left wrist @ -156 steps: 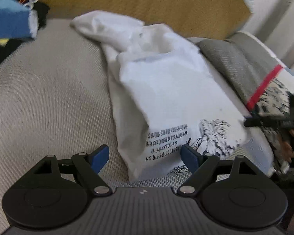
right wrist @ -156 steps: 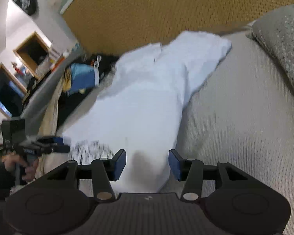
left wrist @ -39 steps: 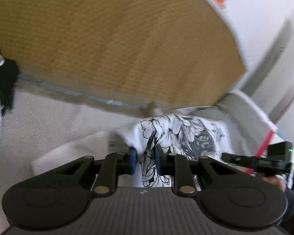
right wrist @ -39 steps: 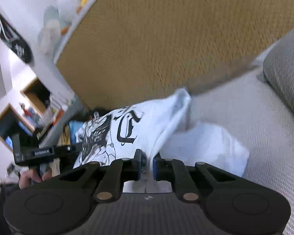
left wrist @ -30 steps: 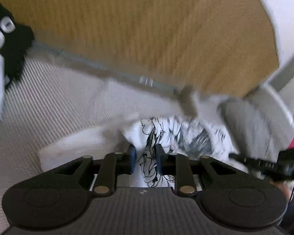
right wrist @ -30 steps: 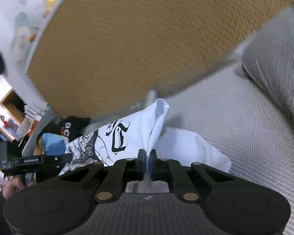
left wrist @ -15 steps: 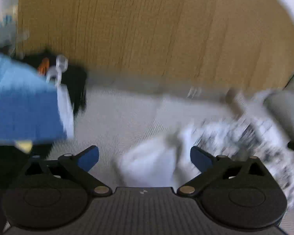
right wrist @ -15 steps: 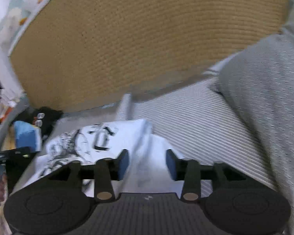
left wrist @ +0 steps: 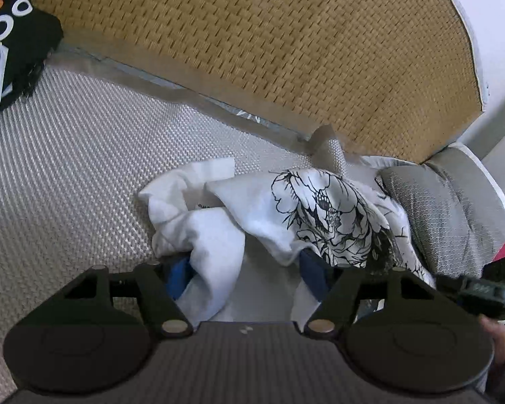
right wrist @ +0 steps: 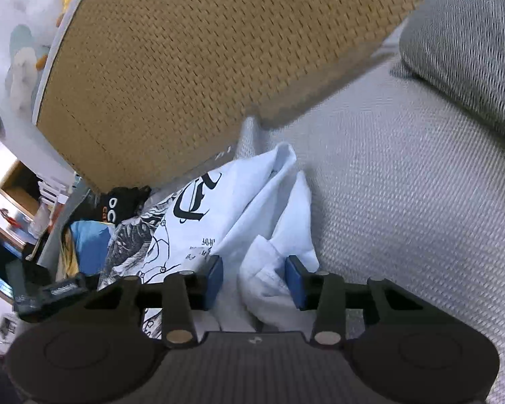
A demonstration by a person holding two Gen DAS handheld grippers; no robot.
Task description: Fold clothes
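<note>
Both grippers have let go! A second ago each one was pinching an edge of the white T-shirt (left wrist: 259, 215) and carrying it up toward the headboard; now the left gripper (left wrist: 245, 269) stands with its jaws spread wide, loose cloth bunched between the blue pads (left wrist: 176, 274) but not clamped. Same story for the right gripper (right wrist: 254, 281): jaws apart, a rumpled fold lying in the gap, nothing squeezed.

So the hem end has been brought over and dropped, and the shirt now sits doubled on itself, flower print (left wrist: 326, 215) facing up. That reads as one fold laid down, lengthwise halving by my judgement, though it's no tidy packet: the sleeve end on the left is crumpled and the edges don't line up. Smoothing or another fold looks likely to be needed.

The shirt lies on the grey woven bedcover (left wrist: 67, 155), close against the tan woven headboard (left wrist: 252, 50). A grey pillow (left wrist: 447, 208) sits just beside it to the right. Off to the far left, a black garment with white lettering (left wrist: 20, 20) and something blue (right wrist: 87, 242) wait in a heap. Beyond that, shelves and clutter, too blurred to name.
</note>
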